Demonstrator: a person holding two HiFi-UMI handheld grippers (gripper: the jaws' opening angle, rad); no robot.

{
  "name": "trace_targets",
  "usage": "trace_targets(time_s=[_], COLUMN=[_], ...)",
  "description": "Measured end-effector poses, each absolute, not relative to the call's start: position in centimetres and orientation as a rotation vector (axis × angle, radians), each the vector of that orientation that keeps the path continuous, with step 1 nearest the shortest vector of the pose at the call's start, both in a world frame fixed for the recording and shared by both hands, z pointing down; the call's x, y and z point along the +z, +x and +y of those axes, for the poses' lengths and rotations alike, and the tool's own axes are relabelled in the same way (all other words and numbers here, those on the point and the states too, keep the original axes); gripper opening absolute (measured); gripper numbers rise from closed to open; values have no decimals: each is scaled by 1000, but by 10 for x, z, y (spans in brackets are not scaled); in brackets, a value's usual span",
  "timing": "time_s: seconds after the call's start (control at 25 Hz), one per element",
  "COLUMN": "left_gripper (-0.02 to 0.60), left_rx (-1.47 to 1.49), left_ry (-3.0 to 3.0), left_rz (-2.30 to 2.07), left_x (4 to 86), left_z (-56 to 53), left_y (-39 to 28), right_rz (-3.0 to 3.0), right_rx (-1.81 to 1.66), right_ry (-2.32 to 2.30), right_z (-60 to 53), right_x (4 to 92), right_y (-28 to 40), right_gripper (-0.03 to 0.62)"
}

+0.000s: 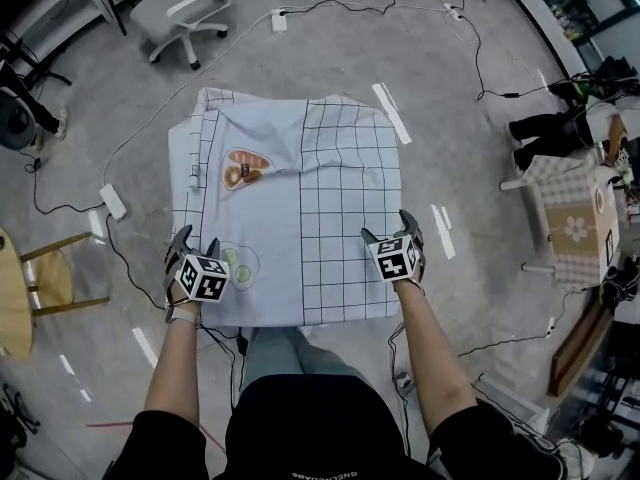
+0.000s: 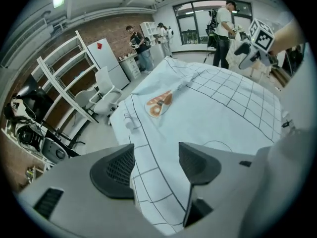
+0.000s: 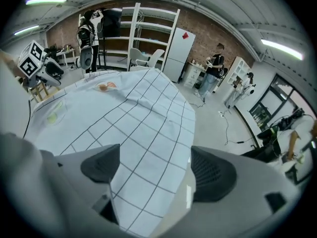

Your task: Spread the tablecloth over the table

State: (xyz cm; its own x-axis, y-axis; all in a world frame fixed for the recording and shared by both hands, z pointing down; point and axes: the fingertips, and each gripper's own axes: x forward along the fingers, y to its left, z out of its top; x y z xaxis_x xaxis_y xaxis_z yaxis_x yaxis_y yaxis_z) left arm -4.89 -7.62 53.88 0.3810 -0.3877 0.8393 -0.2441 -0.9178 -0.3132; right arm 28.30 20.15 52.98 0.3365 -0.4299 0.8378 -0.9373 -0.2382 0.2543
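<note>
A pale blue tablecloth [image 1: 300, 208] with black grid lines and printed food pictures lies over the table and hides its top. Its far left part is rumpled, with a fold along the left side [image 1: 205, 148]. My left gripper [image 1: 196, 242] hovers open over the near left corner, beside a print of green slices [image 1: 238, 260]. In the left gripper view the cloth [image 2: 198, 108] runs under the left gripper [image 2: 156, 165], unpinched. My right gripper [image 1: 388, 228] stands open over the near right edge. In the right gripper view the right gripper [image 3: 156, 170] frames the cloth's hanging side [image 3: 148, 133].
A grey office chair [image 1: 185, 8] stands beyond the table. Cables and a power strip [image 1: 112, 201] lie on the floor to the left. A wooden chair [image 1: 45, 278] is at the left, a checked table [image 1: 575, 218] at the right. People stand far off [image 2: 138, 46].
</note>
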Motion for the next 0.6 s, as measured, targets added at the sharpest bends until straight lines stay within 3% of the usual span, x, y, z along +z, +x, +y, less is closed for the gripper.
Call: trace_targets(time_s=[0.52,0.6], left_gripper=[276,249], left_rx=[-1879,-1885], left_ry=[-2565,-2567], left_rz=[529,546], left_x=[620,628], left_z=[30,36], left_y=[-139,-146], right_rz=[-1196,-1200], right_rx=[1077,1125], right_ry=[1649,1649], right_z=[302,308], right_x=[616,626], right_y=[192,181], right_gripper=[430,429])
